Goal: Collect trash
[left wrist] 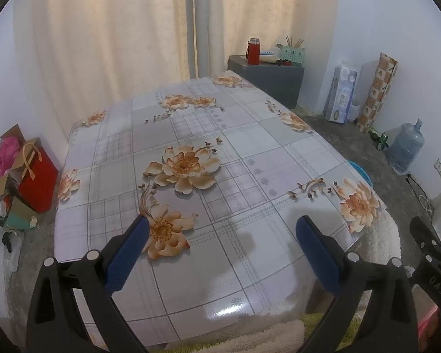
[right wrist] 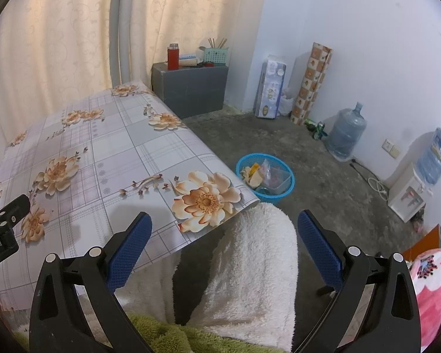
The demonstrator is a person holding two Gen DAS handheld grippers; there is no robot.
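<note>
A blue plastic basket (right wrist: 291,183) stands on the floor beside the table's right edge and holds crumpled wrappers and clear plastic trash (right wrist: 263,175). Only its rim shows in the left wrist view (left wrist: 364,172). The table (left wrist: 220,153) has a flowered checked cloth with no loose trash visible on it. My left gripper (left wrist: 222,229) is open and empty above the table's near edge. My right gripper (right wrist: 225,225) is open and empty above the table's near right corner (right wrist: 244,200), over a white fleece cover (right wrist: 250,264).
A grey box (right wrist: 191,88) with a red flask stands behind the table. A tissue pack, a rolled mat, a water jug (right wrist: 345,133) and a dispenser (right wrist: 411,188) line the right wall. A red bag (left wrist: 38,182) and cardboard box sit at the left.
</note>
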